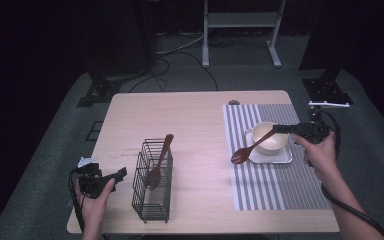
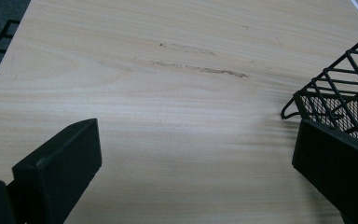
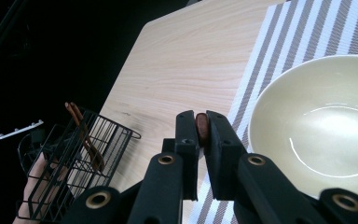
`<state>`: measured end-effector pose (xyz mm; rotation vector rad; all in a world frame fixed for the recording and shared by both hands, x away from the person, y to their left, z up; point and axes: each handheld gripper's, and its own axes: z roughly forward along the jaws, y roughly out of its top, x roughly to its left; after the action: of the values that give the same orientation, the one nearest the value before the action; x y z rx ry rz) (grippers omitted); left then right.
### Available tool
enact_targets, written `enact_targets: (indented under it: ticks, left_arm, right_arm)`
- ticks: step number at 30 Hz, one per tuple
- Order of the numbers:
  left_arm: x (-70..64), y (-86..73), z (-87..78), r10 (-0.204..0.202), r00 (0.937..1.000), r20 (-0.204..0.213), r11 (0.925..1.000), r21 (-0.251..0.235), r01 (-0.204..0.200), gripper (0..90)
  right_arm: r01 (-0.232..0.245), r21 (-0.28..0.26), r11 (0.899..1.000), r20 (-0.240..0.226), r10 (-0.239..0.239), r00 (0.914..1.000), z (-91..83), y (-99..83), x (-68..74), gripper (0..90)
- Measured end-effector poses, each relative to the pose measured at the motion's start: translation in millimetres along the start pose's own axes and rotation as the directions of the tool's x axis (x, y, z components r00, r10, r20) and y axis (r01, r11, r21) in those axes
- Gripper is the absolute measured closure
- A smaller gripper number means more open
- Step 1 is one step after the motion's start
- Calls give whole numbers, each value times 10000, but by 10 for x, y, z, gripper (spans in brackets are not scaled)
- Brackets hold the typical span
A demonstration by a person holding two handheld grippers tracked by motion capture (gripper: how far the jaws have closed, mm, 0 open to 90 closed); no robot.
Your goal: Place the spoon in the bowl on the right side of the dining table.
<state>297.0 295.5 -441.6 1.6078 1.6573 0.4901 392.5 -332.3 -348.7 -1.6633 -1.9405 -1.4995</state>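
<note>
While the left gripper (image 1: 121,173) rests wide-jawed, the right gripper (image 1: 276,128) levels a clamped spoon (image 1: 253,144) over the bowl (image 1: 270,137).

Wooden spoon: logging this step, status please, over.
Right hand-held gripper shut on wooden spoon, held above bowl. Left hand-held gripper open beside wire basket, which holds a second spoon. Nothing in the way.

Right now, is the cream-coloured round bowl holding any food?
No, the cream-coloured round bowl is bare and glossy inside in the right gripper view, with nothing in it.
</note>
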Motion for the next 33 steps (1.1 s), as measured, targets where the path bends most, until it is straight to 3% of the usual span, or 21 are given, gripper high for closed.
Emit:
enact_targets:
  ticks: [33]
  left_arm:
    - [-6, -5, 8, 34, 10000, 18, 10000, 50, -34, 2]
  right_arm:
    - [-532, -869, 9948, 624, 588, 9963, -343, 32, -257, 832]
